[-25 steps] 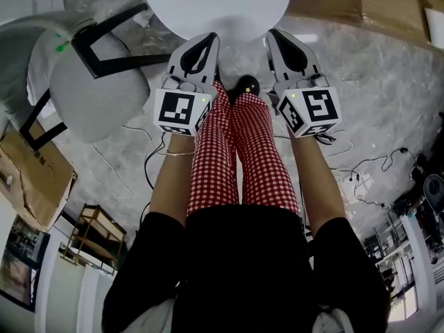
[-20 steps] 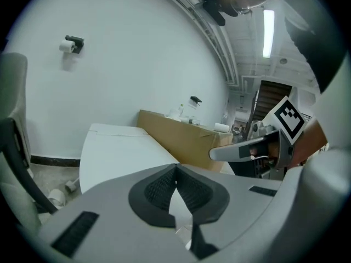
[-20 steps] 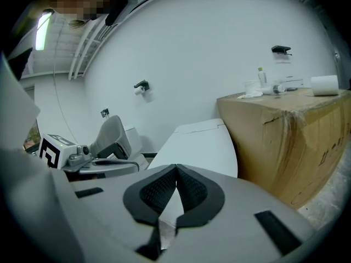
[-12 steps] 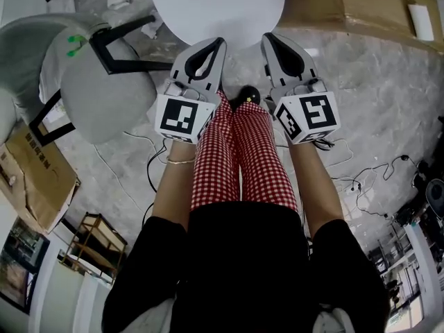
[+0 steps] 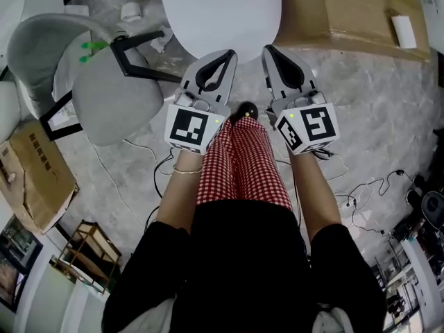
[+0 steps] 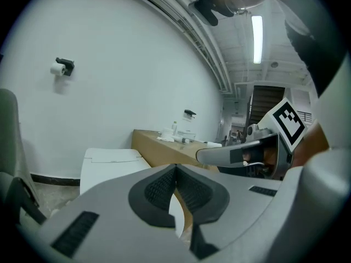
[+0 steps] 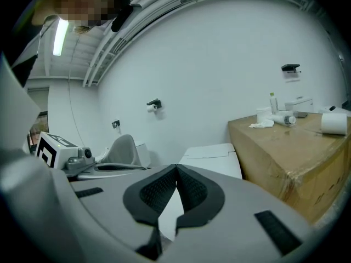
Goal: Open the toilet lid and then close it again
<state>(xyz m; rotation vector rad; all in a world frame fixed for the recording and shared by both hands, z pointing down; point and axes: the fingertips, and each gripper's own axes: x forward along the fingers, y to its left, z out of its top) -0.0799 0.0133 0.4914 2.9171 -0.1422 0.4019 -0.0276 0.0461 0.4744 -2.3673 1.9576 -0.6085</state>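
Observation:
The toilet's white lid (image 5: 218, 12) lies flat and closed at the top of the head view. Its white tank (image 6: 112, 163) shows against the wall in the left gripper view, and the same tank (image 7: 211, 155) appears in the right gripper view. My left gripper (image 5: 220, 55) is shut and empty, its tip over the lid's front edge. My right gripper (image 5: 272, 50) is alongside it, also shut and empty. In both gripper views the ribbed pads meet at the tips, on the left gripper (image 6: 175, 167) and the right gripper (image 7: 176, 167). Neither touches the lid that I can see.
A grey chair (image 5: 104, 96) with a black frame stands left of the toilet. A large cardboard box (image 5: 354, 12) with small items on top sits right of it. Another cardboard box (image 5: 31, 172) lies at far left. Cables (image 5: 361, 193) trail over the grey floor. The person's legs in red check trousers (image 5: 239, 165) are below the grippers.
The head view has drifted, so the lid and chair sit a little lower and to the right. Both grippers stay shut, side by side at the lid's front edge.

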